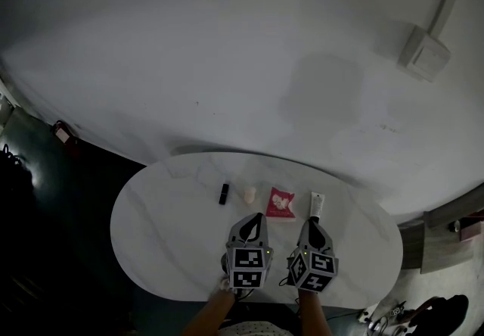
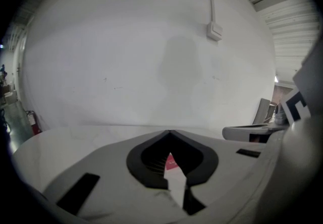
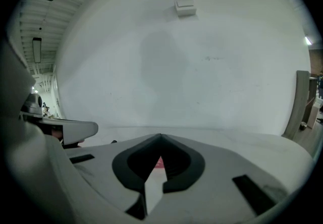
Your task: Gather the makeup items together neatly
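Observation:
Four makeup items lie in a row on the white oval table (image 1: 166, 244): a small black tube (image 1: 224, 194), a cream-coloured piece (image 1: 249, 194), a red square packet (image 1: 281, 204) and a white tube (image 1: 316, 205). My left gripper (image 1: 254, 219) hovers shut and empty just short of the packet's near left corner. Close beside it, my right gripper (image 1: 311, 222) hangs shut and empty right behind the white tube. A sliver of the red packet (image 2: 170, 161) shows through the closed jaws in the left gripper view, and the same packet (image 3: 159, 162) shows in the right gripper view.
A white wall (image 1: 227, 62) with a junction box (image 1: 425, 51) and conduit rises behind the table. Dark floor lies to the left, with a red object (image 1: 62, 131) by the wall. A chair or cabinet edge (image 1: 446, 217) and bags stand at the right.

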The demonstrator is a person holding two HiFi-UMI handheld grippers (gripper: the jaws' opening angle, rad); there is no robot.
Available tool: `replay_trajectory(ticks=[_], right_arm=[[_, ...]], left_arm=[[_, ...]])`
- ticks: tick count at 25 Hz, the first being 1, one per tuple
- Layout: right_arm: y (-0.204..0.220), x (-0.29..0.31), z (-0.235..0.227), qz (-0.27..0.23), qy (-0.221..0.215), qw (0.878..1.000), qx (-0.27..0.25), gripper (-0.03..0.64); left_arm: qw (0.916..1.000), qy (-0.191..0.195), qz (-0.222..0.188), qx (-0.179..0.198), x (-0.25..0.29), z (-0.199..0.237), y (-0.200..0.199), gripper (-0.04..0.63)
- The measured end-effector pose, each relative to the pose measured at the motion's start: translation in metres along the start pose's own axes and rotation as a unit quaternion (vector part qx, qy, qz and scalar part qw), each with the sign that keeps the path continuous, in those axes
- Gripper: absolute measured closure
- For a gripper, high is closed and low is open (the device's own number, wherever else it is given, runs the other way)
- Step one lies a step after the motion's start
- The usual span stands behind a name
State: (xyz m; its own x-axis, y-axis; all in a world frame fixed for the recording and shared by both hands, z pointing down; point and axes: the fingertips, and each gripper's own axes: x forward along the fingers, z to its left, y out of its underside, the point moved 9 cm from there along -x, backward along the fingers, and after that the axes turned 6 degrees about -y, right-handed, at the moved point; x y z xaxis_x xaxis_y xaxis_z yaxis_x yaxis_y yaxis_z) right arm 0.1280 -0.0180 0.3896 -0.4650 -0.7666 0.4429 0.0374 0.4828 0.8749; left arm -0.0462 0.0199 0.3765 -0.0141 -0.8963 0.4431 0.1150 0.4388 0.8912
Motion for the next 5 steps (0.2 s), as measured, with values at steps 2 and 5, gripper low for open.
replay_trajectory(ticks=[2,5], right_arm=[[0.0030,-0.0009,0.0008,0.003,0.005,1.000,-0.001,0.623],[0.0088,-0.0023,0.0028,0.009,0.011,1.000,-0.001,0.623]], left_arm=[[1.0000,-0.001,0.003,0.002,-0.0014,0.0022,0.0020,0.566],[0.9999,0.000,0.010,0.007,-0.0040,0.0058,0.0057,0.566]])
